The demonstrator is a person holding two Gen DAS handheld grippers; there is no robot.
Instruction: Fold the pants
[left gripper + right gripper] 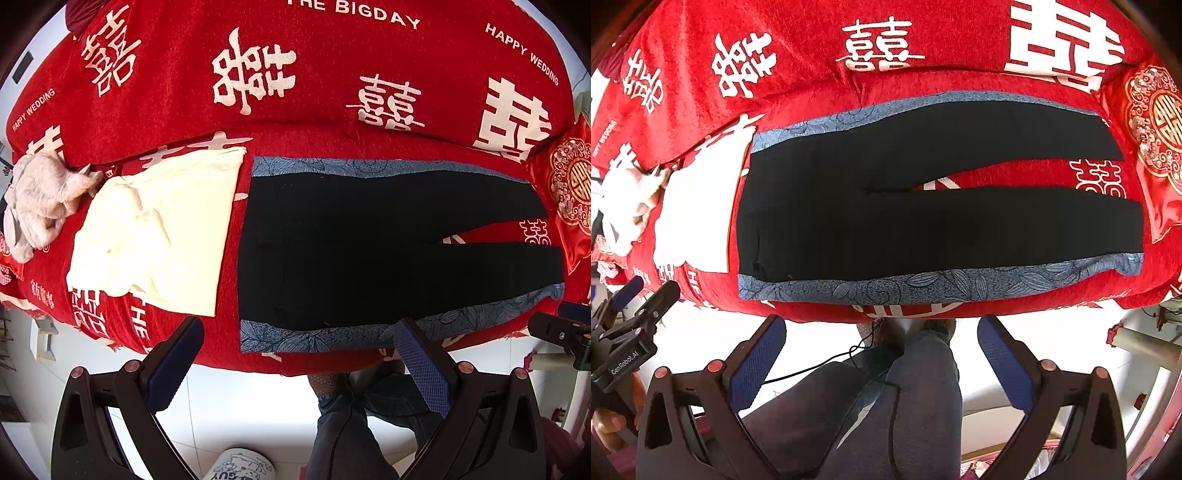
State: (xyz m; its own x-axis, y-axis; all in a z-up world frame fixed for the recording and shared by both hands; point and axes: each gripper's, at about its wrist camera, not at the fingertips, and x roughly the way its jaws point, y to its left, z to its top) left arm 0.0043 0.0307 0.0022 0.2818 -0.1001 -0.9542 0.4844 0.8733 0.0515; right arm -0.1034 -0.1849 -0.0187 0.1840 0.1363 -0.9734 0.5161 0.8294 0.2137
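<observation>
Black pants (369, 243) (923, 214) with blue patterned side stripes lie flat on a red sofa seat, waist to the left, legs spread apart to the right. My left gripper (301, 345) is open, held above the sofa's front edge, near the pants' lower stripe, holding nothing. My right gripper (882, 338) is also open, just short of the seat's front edge, below the near leg. The left gripper (631, 314) shows at the left edge of the right wrist view, and part of the right gripper's body appears at the right edge of the left wrist view.
A folded cream garment (155, 229) lies left of the pants, a fluffy white item (40, 199) beyond it. A red embroidered cushion (572, 184) sits at the right end. The person's legs in grey trousers (886, 398) stand below, over white floor tiles (240, 406).
</observation>
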